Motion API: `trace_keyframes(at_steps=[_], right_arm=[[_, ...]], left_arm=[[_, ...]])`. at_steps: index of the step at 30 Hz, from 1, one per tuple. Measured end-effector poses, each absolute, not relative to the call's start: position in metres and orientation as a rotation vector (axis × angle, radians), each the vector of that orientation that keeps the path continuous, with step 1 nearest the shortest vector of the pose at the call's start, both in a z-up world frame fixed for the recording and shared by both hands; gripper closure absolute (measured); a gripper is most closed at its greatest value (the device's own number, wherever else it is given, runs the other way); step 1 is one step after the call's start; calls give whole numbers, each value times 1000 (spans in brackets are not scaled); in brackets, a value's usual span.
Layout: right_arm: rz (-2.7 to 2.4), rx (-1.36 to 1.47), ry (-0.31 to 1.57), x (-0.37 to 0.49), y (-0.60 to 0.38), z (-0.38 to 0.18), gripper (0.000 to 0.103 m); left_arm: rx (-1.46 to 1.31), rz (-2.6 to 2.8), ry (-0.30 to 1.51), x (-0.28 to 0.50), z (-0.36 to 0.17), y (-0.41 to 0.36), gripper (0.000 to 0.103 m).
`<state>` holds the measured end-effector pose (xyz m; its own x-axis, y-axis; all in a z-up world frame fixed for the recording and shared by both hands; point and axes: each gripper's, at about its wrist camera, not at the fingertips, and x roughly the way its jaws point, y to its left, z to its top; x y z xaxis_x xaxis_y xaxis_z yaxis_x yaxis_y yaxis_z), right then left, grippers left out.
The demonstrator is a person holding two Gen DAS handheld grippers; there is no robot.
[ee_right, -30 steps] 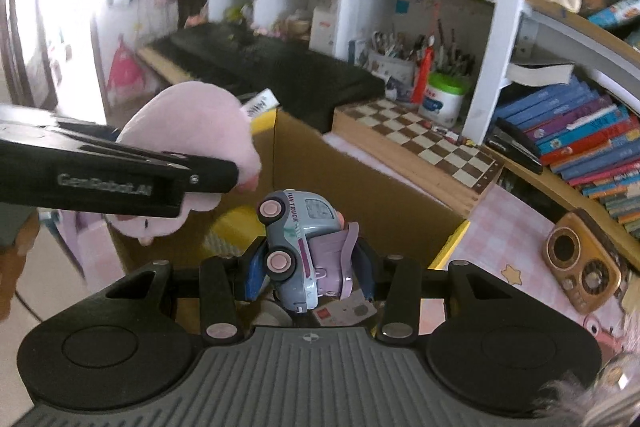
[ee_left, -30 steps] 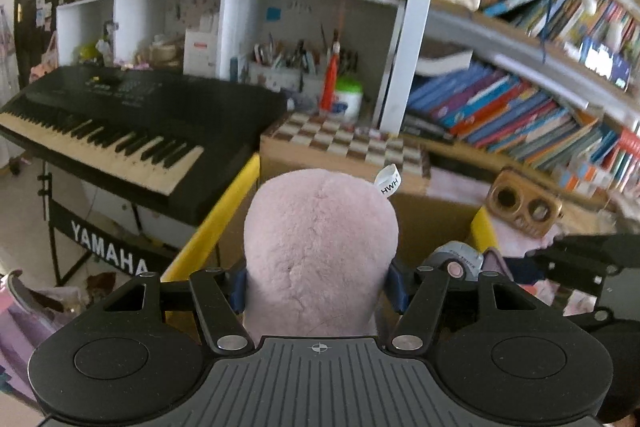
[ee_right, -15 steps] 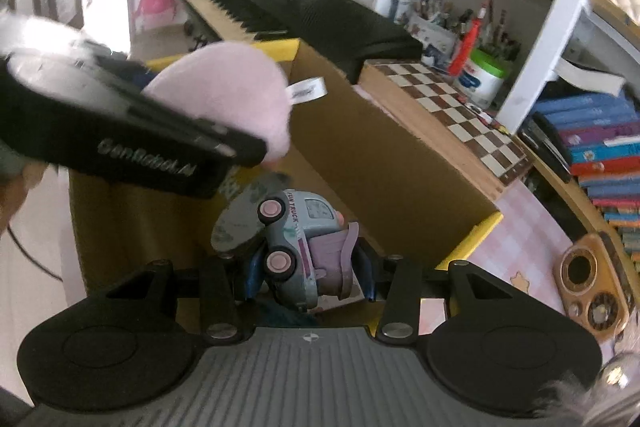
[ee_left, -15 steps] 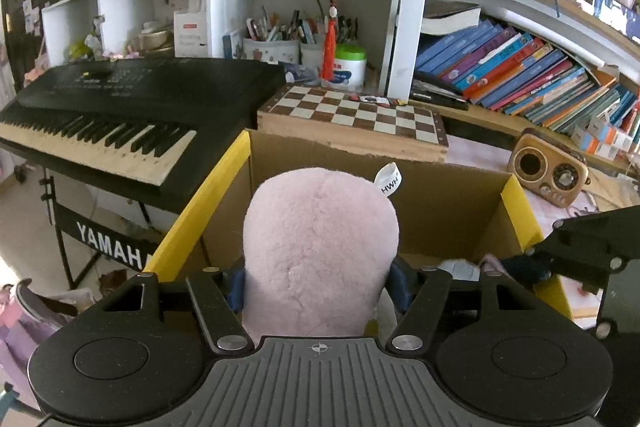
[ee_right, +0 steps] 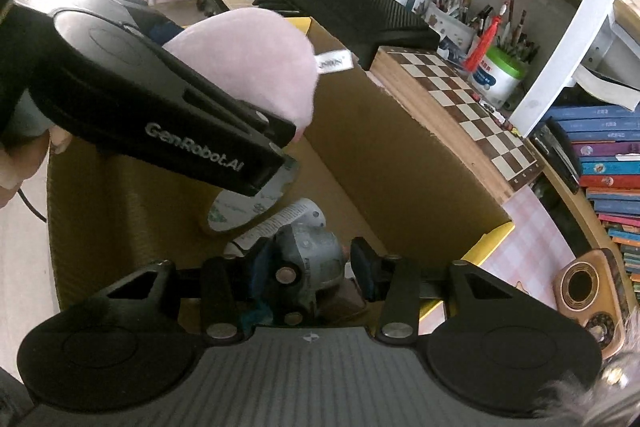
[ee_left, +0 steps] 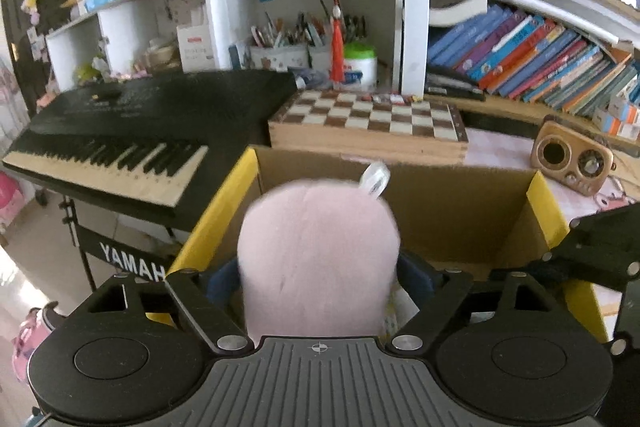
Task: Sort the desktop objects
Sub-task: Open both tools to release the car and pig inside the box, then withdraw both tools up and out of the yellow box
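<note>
My left gripper [ee_left: 320, 275] is shut on a pink plush toy [ee_left: 318, 259] with a white tag, held over the open cardboard box [ee_left: 452, 211] with yellow flaps. The plush also shows in the right wrist view [ee_right: 248, 59], above the box [ee_right: 400, 167]. My right gripper [ee_right: 308, 263] has its jaws spread wider than the grey-blue toy car [ee_right: 308, 259], which sits tilted between them inside the box. The left gripper's body [ee_right: 160, 107] crosses the right wrist view.
A white roll and a round lid [ee_right: 248, 207] lie in the box. A chessboard [ee_left: 372, 123], a black Yamaha keyboard [ee_left: 132, 131], a wooden radio [ee_left: 572, 163] and bookshelves [ee_left: 540, 59] surround the box.
Both grippers have moved down over the box. My right gripper has opened and the toy car has tipped down between its fingers. The left gripper still holds the plush.
</note>
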<state>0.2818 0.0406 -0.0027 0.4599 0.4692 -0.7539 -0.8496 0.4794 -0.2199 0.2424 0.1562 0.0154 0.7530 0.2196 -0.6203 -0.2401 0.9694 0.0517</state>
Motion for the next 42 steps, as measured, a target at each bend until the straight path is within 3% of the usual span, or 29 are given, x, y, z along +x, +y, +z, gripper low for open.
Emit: trace_keyframes(at_steps=[6,26,42], right_arm=[[883,-589,660,278,38,2,46],[612,-283,472,240,-21,53,40],[478,-232,516,159,-51,43,39]], left_arm=[[-59,269,587,224,31,159,9],[-98,273,450,150,56,153,5],[-127,241,468,77,47,153,5]])
